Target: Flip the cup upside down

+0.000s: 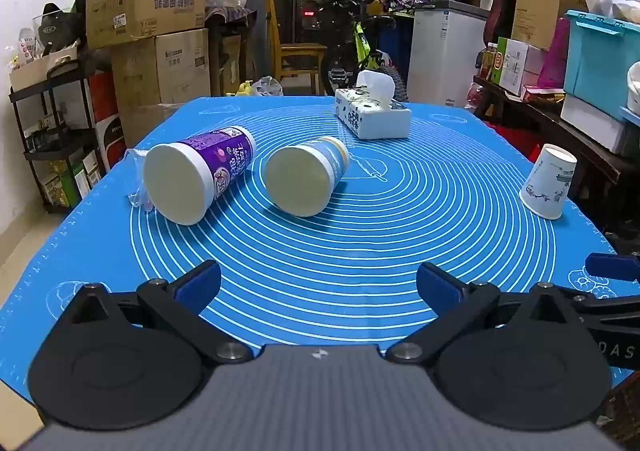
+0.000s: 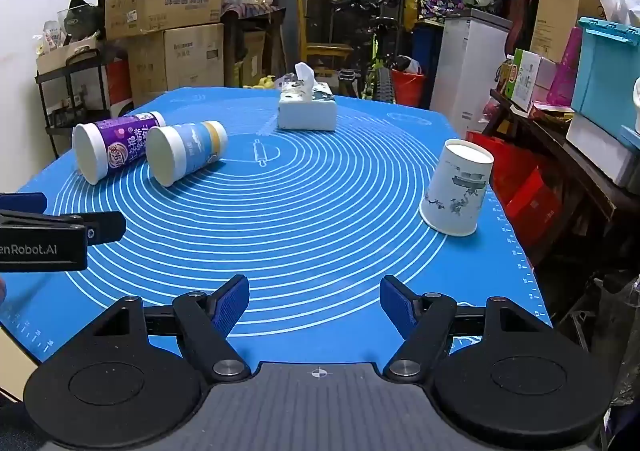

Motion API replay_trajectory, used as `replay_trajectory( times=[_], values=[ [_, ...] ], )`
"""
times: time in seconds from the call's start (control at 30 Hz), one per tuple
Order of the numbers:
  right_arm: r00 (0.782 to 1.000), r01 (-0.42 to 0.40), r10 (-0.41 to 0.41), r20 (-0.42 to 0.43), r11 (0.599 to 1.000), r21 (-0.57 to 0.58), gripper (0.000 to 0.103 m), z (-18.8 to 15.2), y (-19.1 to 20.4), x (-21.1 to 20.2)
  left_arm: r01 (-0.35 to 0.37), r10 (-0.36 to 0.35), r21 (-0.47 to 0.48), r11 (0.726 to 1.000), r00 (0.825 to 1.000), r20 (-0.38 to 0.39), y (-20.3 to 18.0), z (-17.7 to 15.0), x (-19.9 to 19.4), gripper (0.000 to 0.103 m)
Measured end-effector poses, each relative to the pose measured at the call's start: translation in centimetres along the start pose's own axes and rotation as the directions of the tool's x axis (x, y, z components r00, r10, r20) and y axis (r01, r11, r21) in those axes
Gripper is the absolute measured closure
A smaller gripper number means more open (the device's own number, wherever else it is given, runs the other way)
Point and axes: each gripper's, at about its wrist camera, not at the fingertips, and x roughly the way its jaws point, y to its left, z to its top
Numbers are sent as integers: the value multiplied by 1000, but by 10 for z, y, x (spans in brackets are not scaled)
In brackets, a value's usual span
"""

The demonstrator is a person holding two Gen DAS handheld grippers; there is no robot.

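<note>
A white paper cup with a blue ink drawing [image 2: 456, 187] stands upside down near the right edge of the blue mat [image 2: 304, 211]; it also shows in the left wrist view [image 1: 548, 182]. A purple cup [image 1: 196, 175] [image 2: 114, 147] and a light-blue cup [image 1: 306, 175] [image 2: 184, 157] lie on their sides at the left. My left gripper [image 1: 318, 285] is open and empty above the mat's near part. My right gripper [image 2: 314, 307] is open and empty, with the upside-down cup ahead to its right. The left gripper's body also shows at the left of the right wrist view [image 2: 56, 231].
A tissue box [image 1: 372, 115] [image 2: 307, 109] sits at the far side of the mat. A crumpled clear plastic piece [image 1: 138, 179] lies behind the purple cup. Stacked cardboard boxes [image 1: 148, 11], a shelf, a bicycle and bins surround the table.
</note>
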Motion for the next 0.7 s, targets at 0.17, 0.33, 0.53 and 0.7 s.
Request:
replay_trajectory(
  times=[0.17,0.33,0.53,0.7],
  values=[
    [1000,-5,5,-10,1000,-4,26,-1,0,1,0,0,11,1000,1000,4,1,0,-2,1],
    [1000,-5,4,-10,1000,-3,26,-2,-2,0,-1,1,13,1000,1000,-4,-1,-1,3,1],
    [1000,-4,4,-9,1000,-6,26,0,0,0,-1,1,16,1000,1000,-1,-1,0,0,1],
    [1000,-4,3,-12,1000,-7,26,-1,-1,2,0,0,21,1000,1000,-4,-5,2,1,1]
  ],
)
